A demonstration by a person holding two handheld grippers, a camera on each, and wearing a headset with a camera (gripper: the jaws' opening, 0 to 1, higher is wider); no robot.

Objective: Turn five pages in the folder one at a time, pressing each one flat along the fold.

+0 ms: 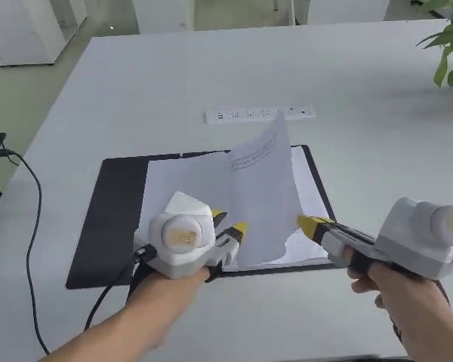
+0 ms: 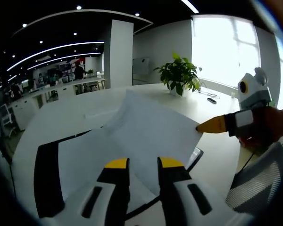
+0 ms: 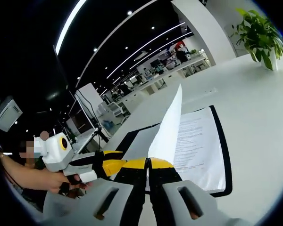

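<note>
right tongs (image 3: 148, 165) pinch the page (image 3: 167, 129) by its corner so it stands up mid-turn; left tongs (image 2: 144, 165) hover slightly spread over the folder (image 1: 113, 219), guessing ready to flatten the fold

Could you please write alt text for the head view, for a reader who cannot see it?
The right gripper pinches the lower edge of a lifted page, standing it up over an open black folder on a white table. The left gripper hovers open near the folder's front edge.
</note>
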